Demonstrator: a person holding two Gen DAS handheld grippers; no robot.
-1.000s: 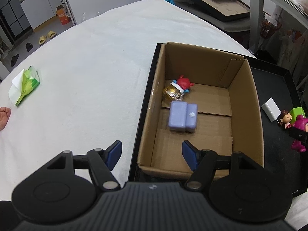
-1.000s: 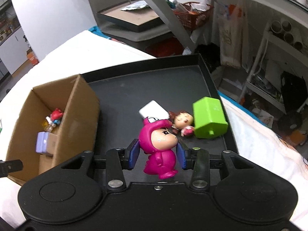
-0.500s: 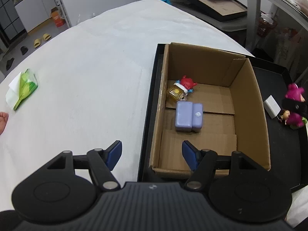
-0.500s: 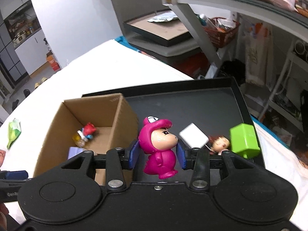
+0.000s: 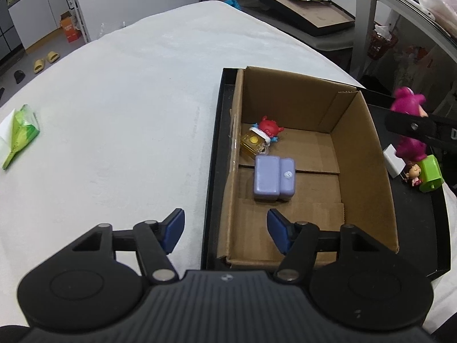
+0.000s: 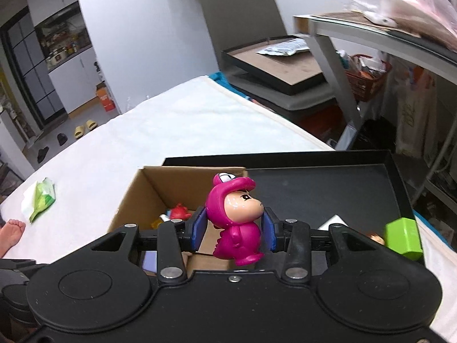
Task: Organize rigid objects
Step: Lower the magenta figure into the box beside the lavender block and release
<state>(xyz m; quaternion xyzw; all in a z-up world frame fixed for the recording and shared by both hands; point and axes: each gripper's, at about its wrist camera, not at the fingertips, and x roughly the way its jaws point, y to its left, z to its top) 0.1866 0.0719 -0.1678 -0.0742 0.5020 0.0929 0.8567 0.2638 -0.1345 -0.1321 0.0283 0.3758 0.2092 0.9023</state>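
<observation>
My right gripper [image 6: 233,228] is shut on a magenta figurine [image 6: 235,223], held up in the air near the right wall of the open cardboard box [image 6: 151,188]. In the left wrist view the same figurine [image 5: 408,108] hangs just right of the box [image 5: 365,154]. Inside the box lie a lilac block [image 5: 273,178], a yellow cube [image 5: 252,143] and a red toy [image 5: 268,127]. On the black tray [image 5: 414,223] rest a white block [image 5: 392,157], a small doll [image 5: 414,173] and a green block [image 5: 431,173]. My left gripper [image 5: 225,230] is open over the box's near left corner.
A green-and-white packet [image 5: 18,134] lies on the white tablecloth [image 5: 128,100] at far left. A person's bare foot [image 6: 12,233] shows at the table's left edge. Beyond the table stand a second black tray [image 6: 274,63] on a chair and a metal shelf [image 6: 371,37].
My right gripper has lifted the magenta figurine off the tray and carried it left toward the box. The left gripper has shifted slightly and stays open.
</observation>
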